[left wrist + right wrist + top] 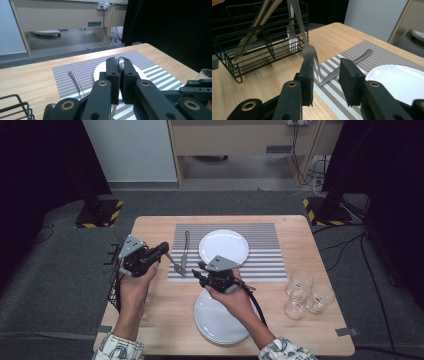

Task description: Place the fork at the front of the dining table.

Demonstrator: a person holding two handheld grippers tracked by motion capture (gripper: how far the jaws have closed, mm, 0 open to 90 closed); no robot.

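My left gripper [161, 250] is shut on the handle of a metal fork [175, 265], held above the table's left side with the tines slanting down toward the striped placemat [260, 245]. In the left gripper view the fork's handle end [121, 65] sticks up between the closed jaws of the left gripper [119, 60]. My right gripper [201, 272] hovers just right of the tines. In the right gripper view its jaws stand open [328, 67], and the fork tines [310, 53] hang close by the left jaw's inner face without being pressed.
A knife [185, 250] and a white plate [223, 246] lie on the placemat. A stack of plates [220, 320] sits near the front edge under my right wrist. Three glasses [305, 295] stand at the right. A black wire cutlery rack [262, 37] holds more cutlery at the left edge.
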